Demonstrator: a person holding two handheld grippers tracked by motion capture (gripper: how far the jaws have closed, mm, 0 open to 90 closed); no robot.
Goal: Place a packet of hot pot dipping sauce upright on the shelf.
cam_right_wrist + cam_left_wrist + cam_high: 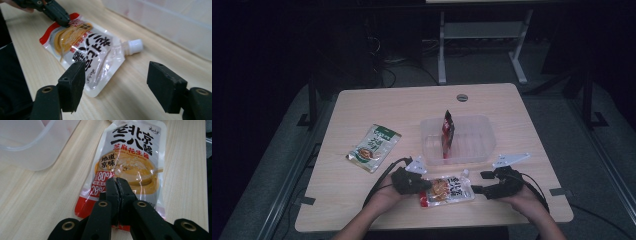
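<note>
- In the left gripper view, the closed black fingers (pixel 117 195) cover the lower middle of the white and orange spouted sauce pouch (pixel 130 162); its spout runs off the 12 o'clock edge.
- The clear plastic tub (pixel 30 145) is cut off at 10 o'clock.
- From above, print on the green flat snack packet (pixel 373 148) is too small to read.

A spouted pouch (pixel 447 189) lies on the table (pixel 532 145) near its front edge, between the left gripper (pixel 426 185) and the right gripper (pixel 475 189). Behind it sits a tub (pixel 479 145) with a packet (pixel 447 131) upright inside. A second pouch (pixel 373 147) lies well to the left.
</note>
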